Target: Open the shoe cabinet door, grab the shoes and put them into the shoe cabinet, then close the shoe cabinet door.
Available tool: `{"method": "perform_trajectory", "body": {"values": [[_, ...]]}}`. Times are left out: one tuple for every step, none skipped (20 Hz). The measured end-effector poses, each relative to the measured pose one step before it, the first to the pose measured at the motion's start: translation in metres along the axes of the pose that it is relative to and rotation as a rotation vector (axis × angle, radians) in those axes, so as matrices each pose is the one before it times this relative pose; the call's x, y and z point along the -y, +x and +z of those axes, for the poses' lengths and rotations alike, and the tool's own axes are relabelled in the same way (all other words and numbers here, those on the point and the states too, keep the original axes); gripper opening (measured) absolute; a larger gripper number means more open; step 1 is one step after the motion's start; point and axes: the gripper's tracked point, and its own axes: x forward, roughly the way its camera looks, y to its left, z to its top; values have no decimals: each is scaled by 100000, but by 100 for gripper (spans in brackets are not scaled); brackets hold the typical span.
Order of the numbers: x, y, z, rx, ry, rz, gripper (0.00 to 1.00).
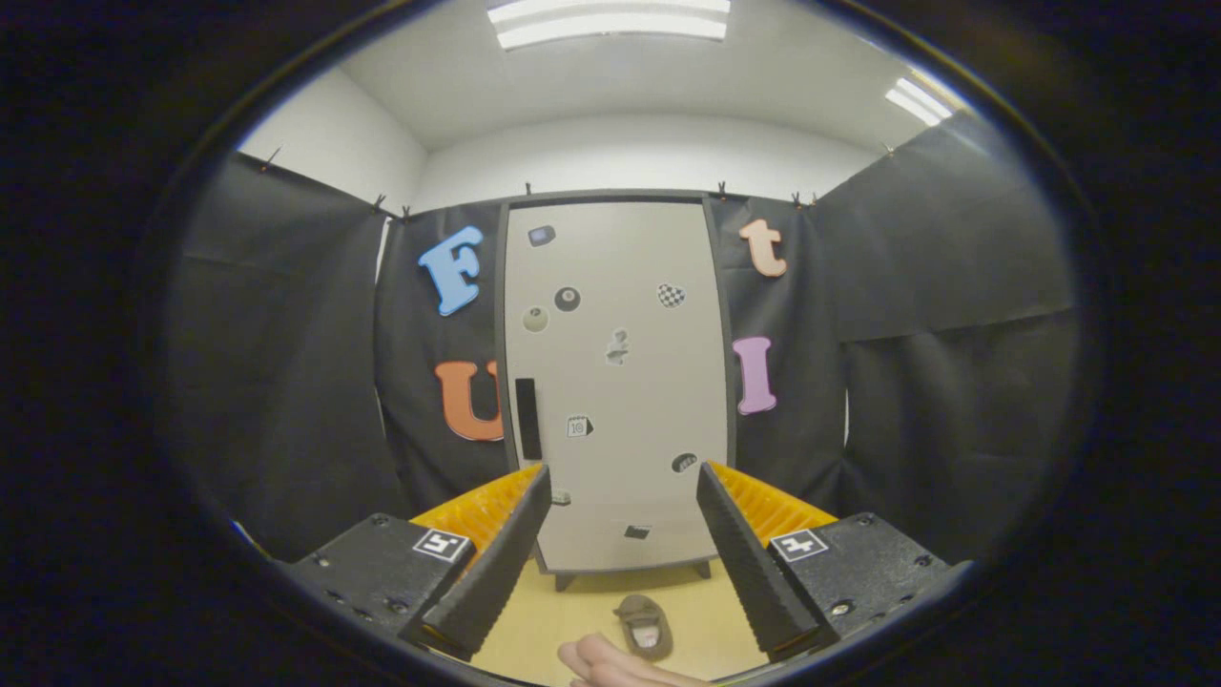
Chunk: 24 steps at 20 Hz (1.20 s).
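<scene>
**Shoe cabinet shut, shoe on the floor in front of it**

Shoe cabinet (620, 382) stands dead ahead against the black booth wall, tall and pale, with its door closed flush. There's a dark vertical handle (527, 418) on the door's left edge, and a bunch of small stickers (567, 299) scattered over the front – round ones, a checkered one, a few I can't make out. It sits on short dark feet on the light wooden floor (582, 611).

1 shoe (644, 625) – brownish, slipper-looking – lies on the floor just in front of the cabinet's base, toe roughly pointing at the cabinet. It sits low between the 2 fingers, closer to the camera than the cabinet.

The tongs (620, 487) are spread wide apart with nothing in them, aimed at the lower part of the door, and not touching anything. The cabinet is well beyond the tips.

Part of a hand (610, 663) shows beside the shoe, near its heel end – can't tell if it's touching.
</scene>
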Motion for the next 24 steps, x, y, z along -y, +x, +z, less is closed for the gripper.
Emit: {"method": "perform_trajectory", "body": {"values": [[-223,243,-533,-960,420,358,99],[-116,229,-338,-863,209,553,99],[88,129,-195,-606,59,213,100],[50,113,-253,-545,-296,213,100],[20,222,-448,-1239,-657,238,100],[-49,213,-441,-2082,-688,756,99],[-404,338,-389,-1599,-662,1783,99],[-552,381,53,-3,-13,2675,100],[-235,473,412,1143,360,1777,100],[-74,619,527,2123,618,807,100],[15,747,188,1330,404,70,100],[-153,932,11,698,158,377,99],[-685,941,-66,773,124,960,99],[-749,1159,-43,67,-935,1780,99],[-543,1200,-178,-688,-1474,1089,99],[-583,1293,-101,-510,-1386,1171,99],[-327,1264,-241,-1503,-481,312,99],[-560,1183,-15,-1153,1260,1282,100],[-974,1124,112,-449,1957,2263,100],[-656,1053,382,80,1830,1238,99],[-472,1024,785,757,968,1283,99],[-428,947,704,1053,573,953,99],[-340,1062,624,1379,549,661,99],[-439,967,360,566,226,562,99]]}}
